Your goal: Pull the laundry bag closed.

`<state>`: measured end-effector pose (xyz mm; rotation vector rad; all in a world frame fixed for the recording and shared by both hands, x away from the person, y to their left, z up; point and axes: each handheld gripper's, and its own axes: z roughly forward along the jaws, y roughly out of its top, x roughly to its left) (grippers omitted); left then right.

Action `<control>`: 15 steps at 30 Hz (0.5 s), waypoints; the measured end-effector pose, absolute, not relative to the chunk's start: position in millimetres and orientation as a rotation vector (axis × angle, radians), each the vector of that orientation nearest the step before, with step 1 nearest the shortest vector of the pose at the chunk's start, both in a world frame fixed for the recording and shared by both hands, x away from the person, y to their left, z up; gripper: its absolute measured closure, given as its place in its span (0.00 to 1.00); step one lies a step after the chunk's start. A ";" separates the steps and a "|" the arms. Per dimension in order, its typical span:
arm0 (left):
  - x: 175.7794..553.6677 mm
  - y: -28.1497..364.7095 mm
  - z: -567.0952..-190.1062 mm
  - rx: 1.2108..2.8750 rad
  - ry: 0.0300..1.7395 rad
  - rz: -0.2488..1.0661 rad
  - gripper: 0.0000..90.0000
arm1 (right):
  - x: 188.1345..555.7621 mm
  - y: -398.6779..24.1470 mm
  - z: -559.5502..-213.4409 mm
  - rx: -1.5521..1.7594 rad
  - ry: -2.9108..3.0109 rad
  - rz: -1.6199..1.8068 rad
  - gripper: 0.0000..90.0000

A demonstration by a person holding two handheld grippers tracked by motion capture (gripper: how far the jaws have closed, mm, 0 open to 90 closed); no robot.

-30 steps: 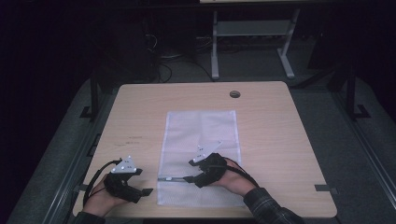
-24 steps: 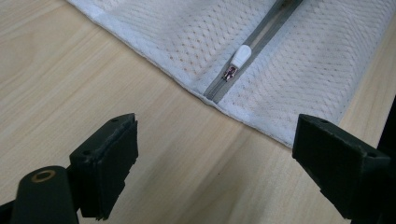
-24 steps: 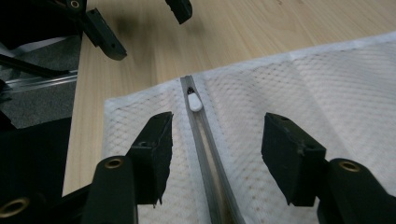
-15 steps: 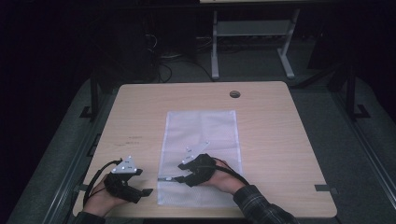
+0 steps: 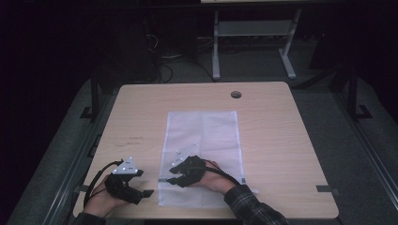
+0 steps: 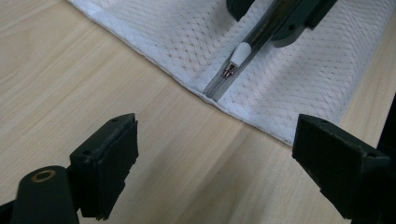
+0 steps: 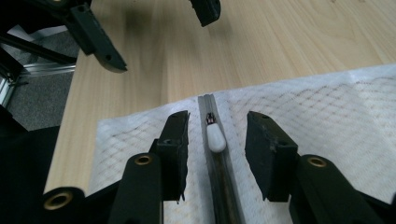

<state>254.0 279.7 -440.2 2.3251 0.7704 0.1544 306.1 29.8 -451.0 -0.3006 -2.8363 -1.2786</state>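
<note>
A white mesh bag (image 5: 202, 154) lies flat on the tabletop (image 5: 281, 140), long side running from mid-table to the near edge. Its zipper (image 7: 219, 186) runs across the near end, the white-tipped pull (image 7: 215, 136) close to the bag's left edge.

Bag (image 7: 327, 107): white mesh cloth, matt, dimpled weave, stitched hem along the edge nearest the left gripper (image 6: 215, 154). Zip (image 7: 219, 182) between the right gripper (image 7: 217, 140) jaws: dark, smooth tape with slight sheen. Pull (image 7: 215, 136): white plastic, glossy, smooth; small shiny metal slider (image 7: 210, 117) just ahead of it. Table (image 7: 289, 42): pale wood-grain laminate, smooth, low sheen. Both grippers: black matt plastic jaws, brass-looking metal eyelets (image 7: 143, 160) at their bases. Sleeve (image 5: 253, 206) behind right gripper: plaid cloth.
</note>
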 end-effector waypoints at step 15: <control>254.2 279.7 -440.0 2.327 0.766 0.151 0.15 | 311.1 47.2 -468.0 -0.237 -2.868 -1.213 0.76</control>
